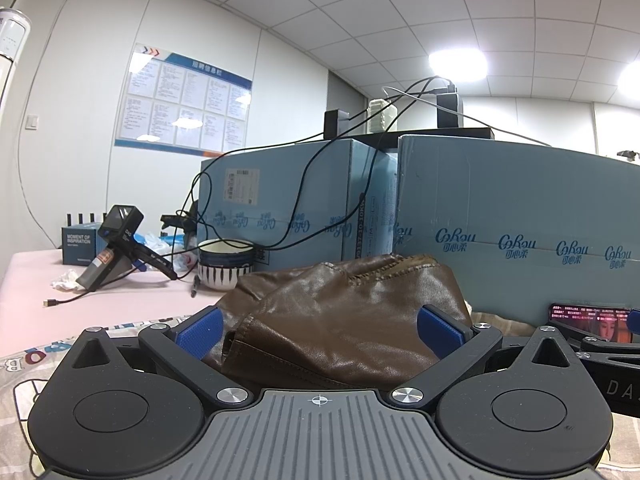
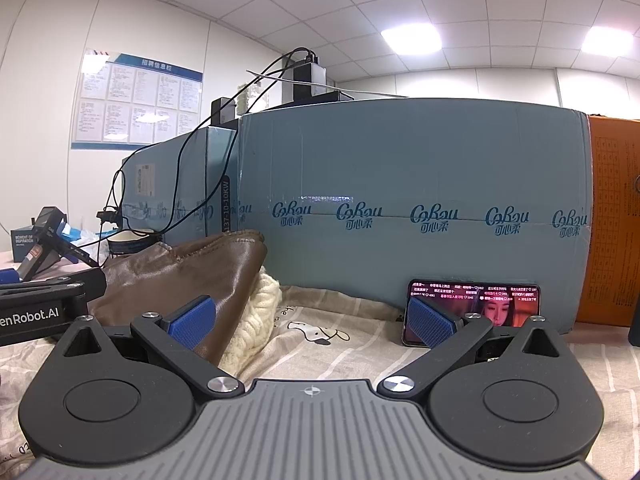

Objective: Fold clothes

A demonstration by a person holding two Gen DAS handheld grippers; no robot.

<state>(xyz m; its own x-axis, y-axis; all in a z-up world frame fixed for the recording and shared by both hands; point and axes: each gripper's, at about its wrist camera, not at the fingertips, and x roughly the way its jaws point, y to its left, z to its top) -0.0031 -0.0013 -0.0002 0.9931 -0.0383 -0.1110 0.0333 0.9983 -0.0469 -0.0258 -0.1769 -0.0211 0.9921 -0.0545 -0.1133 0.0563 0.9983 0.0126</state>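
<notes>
A brown leather garment (image 1: 344, 320) lies bunched on the patterned bedsheet (image 2: 328, 344). My left gripper (image 1: 320, 330) is open, its blue pads on either side of the garment's near edge, not closed on it. In the right wrist view the brown garment (image 2: 180, 276) lies at the left, on top of a cream knitted garment (image 2: 256, 312). My right gripper (image 2: 312, 320) is open and empty, low over the sheet, with its left pad (image 2: 192, 322) close to the brown garment's edge. The left gripper's body (image 2: 40, 312) shows at the far left.
Large blue cardboard boxes (image 2: 400, 200) stand close behind the clothes. A phone (image 2: 476, 308) with a lit screen leans against them. A striped bowl (image 1: 226, 264), a spare gripper with camera (image 1: 120, 240), cables and a small box (image 1: 78, 246) sit at the left. An orange box (image 2: 616, 220) stands right.
</notes>
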